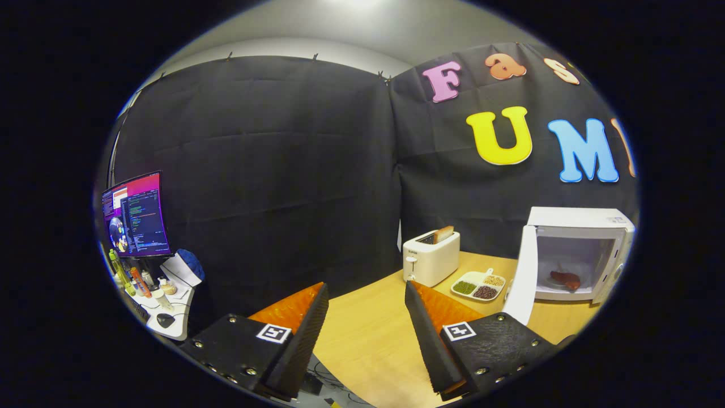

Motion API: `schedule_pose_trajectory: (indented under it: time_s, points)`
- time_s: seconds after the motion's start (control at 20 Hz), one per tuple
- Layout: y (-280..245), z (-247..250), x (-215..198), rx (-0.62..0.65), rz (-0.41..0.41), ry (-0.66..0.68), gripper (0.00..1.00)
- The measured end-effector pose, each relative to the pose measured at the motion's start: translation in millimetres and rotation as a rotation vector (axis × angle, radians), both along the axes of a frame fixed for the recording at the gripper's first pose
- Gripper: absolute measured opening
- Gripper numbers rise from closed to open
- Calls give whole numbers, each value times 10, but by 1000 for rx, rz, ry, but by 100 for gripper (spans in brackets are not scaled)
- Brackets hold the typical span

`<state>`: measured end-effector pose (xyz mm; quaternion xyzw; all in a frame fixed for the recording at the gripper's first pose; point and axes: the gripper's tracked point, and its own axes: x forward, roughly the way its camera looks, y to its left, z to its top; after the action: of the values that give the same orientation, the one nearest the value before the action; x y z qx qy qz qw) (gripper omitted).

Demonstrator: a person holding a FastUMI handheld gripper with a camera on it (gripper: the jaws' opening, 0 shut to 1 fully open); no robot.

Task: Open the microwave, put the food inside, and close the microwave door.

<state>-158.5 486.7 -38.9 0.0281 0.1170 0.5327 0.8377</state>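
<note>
A white microwave [583, 226] stands on the wooden table [374, 334], well beyond my right finger. Its door [521, 277] hangs wide open, swung out toward me. Inside the cavity lies a reddish-brown piece of food [565, 279] on the turntable. My gripper [366, 293] is open, held above the table's near-left corner, with nothing between its fingers. The microwave is off to the right of the fingers and some way off.
A white toaster [430, 258] with a slice of bread in it stands just beyond the fingers. A white divided tray [478, 285] of beans sits between toaster and microwave. Left of the table is a desk [170, 311] with a monitor [136, 215], bottles and a mouse.
</note>
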Motion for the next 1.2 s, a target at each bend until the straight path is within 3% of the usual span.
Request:
schedule_pose_trajectory:
  time_s: [0.15, 0.25, 0.3, 0.4, 0.45, 0.65, 1.2]
  points:
    - [-56, -315, 116, -66, -25, 35, 41]
    - [-68, -406, 187, -92, -20, 47, 28]
    - [-110, -482, 219, -116, -25, 48, 29]
    - [-231, -482, 497, -140, -120, 4, 28]
    - [-225, -500, 548, -141, -111, 26, 2]
    - [-425, -508, 724, -141, -176, 31, 2]
    - [-933, -493, 867, -130, -209, 43, 0]
